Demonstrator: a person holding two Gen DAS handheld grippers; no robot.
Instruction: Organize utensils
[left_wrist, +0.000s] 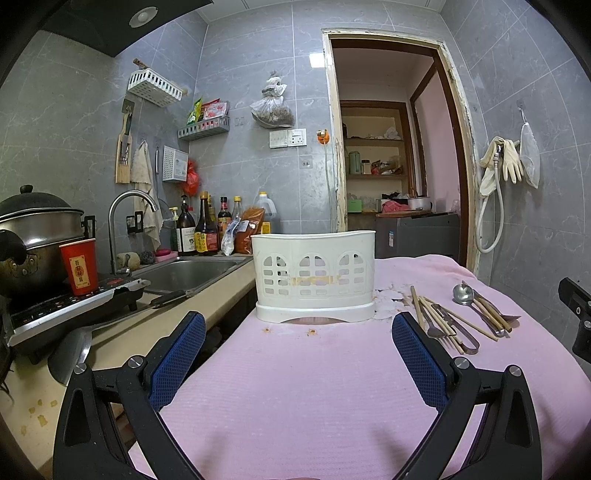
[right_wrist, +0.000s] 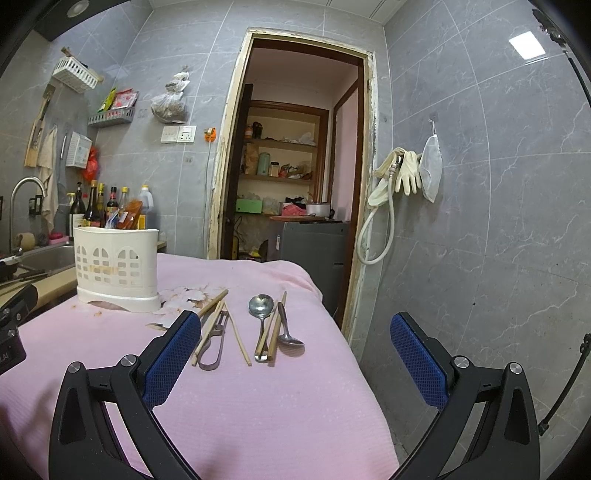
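Observation:
A white slotted utensil holder (left_wrist: 314, 275) stands on the pink cloth (left_wrist: 295, 387), straight ahead of my open, empty left gripper (left_wrist: 299, 326). It also shows in the right wrist view (right_wrist: 117, 269) at the left. Loose utensils lie right of it: wooden chopsticks (right_wrist: 236, 334), a metal peeler (right_wrist: 214, 347), a large metal spoon (right_wrist: 260, 308) and a smaller spoon (right_wrist: 288, 334). In the left wrist view the chopsticks (left_wrist: 436, 317) and the spoon (left_wrist: 463, 294) lie at the right. My right gripper (right_wrist: 291, 326) is open and empty, just short of the spoons.
A sink (left_wrist: 188, 273) with tap, sauce bottles (left_wrist: 205, 229), a red cup (left_wrist: 79, 266) and a steel pot (left_wrist: 37, 236) on a cooker are at the left. Pale flakes (right_wrist: 184, 295) lie beside the holder. The cloth's right edge (right_wrist: 354, 354) drops off near a doorway (right_wrist: 295, 166).

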